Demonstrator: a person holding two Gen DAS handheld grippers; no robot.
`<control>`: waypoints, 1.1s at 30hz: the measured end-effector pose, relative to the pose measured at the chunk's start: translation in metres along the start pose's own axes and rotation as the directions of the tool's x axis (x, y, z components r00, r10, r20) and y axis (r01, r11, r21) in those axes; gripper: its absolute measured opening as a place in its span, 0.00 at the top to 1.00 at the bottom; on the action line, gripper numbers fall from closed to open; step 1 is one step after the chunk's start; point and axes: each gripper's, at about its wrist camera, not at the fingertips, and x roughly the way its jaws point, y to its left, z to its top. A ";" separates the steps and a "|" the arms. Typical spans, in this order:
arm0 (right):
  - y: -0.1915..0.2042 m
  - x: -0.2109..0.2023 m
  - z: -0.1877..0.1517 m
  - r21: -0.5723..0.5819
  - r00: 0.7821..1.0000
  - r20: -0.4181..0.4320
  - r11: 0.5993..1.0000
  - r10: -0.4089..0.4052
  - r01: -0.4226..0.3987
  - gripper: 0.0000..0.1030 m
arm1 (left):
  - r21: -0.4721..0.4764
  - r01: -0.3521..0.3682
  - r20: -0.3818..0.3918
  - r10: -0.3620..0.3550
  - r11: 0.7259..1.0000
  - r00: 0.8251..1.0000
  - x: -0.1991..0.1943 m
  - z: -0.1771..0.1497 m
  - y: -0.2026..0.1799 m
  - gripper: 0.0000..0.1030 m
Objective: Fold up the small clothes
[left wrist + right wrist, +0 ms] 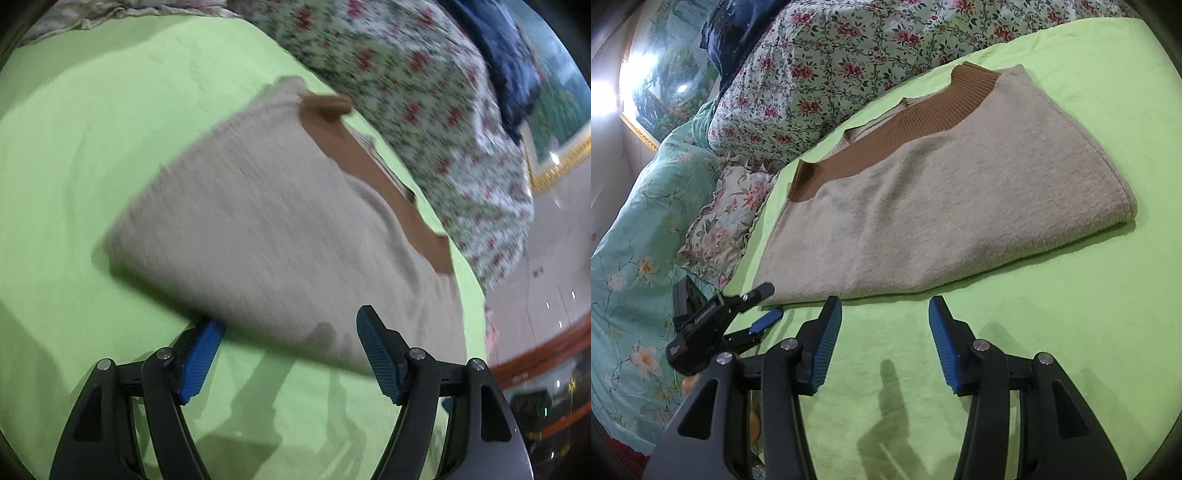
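A beige knit sweater (923,206) with a brown ribbed band (908,122) lies folded on the green sheet (1071,314). It also shows, blurred, in the left wrist view (258,229). My right gripper (884,321) is open and empty, just in front of the sweater's near edge. My left gripper (291,332) is open, its fingers either side of the sweater's near edge, one blue pad (201,354) partly under the cloth. The left gripper also shows in the right wrist view (768,302) at the sweater's left corner.
A floral quilt (849,48) and a dark blue cloth (738,29) lie beyond the sweater. A teal floral blanket (635,240) hangs off the left. A framed picture (665,85) is on the wall. The floor (546,266) lies past the bed edge.
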 end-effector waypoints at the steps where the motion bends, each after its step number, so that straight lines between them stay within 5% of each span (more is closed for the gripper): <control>1: -0.001 -0.001 0.001 0.004 1.000 0.003 1.000 0.000 0.000 0.51 | -0.021 -0.003 0.016 0.003 1.000 1.000 0.002 0.007 0.002 0.28; 5: -0.002 -0.003 0.009 0.007 1.000 0.010 1.000 0.009 -0.009 0.51 | -0.055 -0.053 0.068 0.057 0.997 0.996 0.010 0.029 0.004 0.32; 6: -0.002 -0.002 0.012 0.002 1.000 0.010 1.000 0.009 -0.009 0.51 | -0.038 -0.080 0.072 0.083 0.996 0.994 0.015 0.036 0.001 0.39; 8: -0.002 -0.003 0.020 -0.008 1.000 0.018 1.000 0.006 -0.006 0.51 | 0.017 -0.126 0.071 0.125 0.992 0.990 0.022 0.043 -0.005 0.75; 10: -0.005 -0.003 0.030 -0.011 1.000 0.025 1.000 0.009 -0.008 0.51 | 0.052 -0.117 0.064 0.114 0.992 0.991 0.027 0.050 -0.013 0.91; 17: -0.017 -0.006 0.082 -0.026 0.999 0.029 0.999 -0.037 0.038 0.51 | 0.293 -0.107 0.121 0.075 0.950 0.990 0.006 0.044 -0.091 0.94; 20: -0.021 -0.004 0.106 -0.018 1.000 0.021 1.000 -0.012 0.013 0.51 | 0.430 -0.087 0.114 0.041 0.899 0.993 0.010 0.027 -0.140 0.94; 23: -0.024 0.005 0.128 0.013 0.996 -0.003 0.996 0.084 -0.084 0.43 | 0.571 -0.092 0.110 0.035 0.816 0.993 0.024 -0.002 -0.181 0.93; 25: -0.028 0.018 0.142 0.056 0.978 -0.019 0.977 0.207 -0.206 0.34 | 0.626 -0.090 0.088 0.045 0.775 0.995 0.040 -0.022 -0.197 0.93; 28: -0.031 0.054 0.159 0.140 0.933 -0.098 0.933 0.346 -0.331 0.26 | 0.659 -0.063 0.028 0.060 0.750 0.998 0.066 -0.046 -0.204 0.93; 33: -0.026 0.118 0.167 0.200 0.901 -0.238 0.926 0.363 -0.321 0.25 | 0.668 -0.055 -0.003 0.076 0.742 0.997 0.083 -0.061 -0.199 0.94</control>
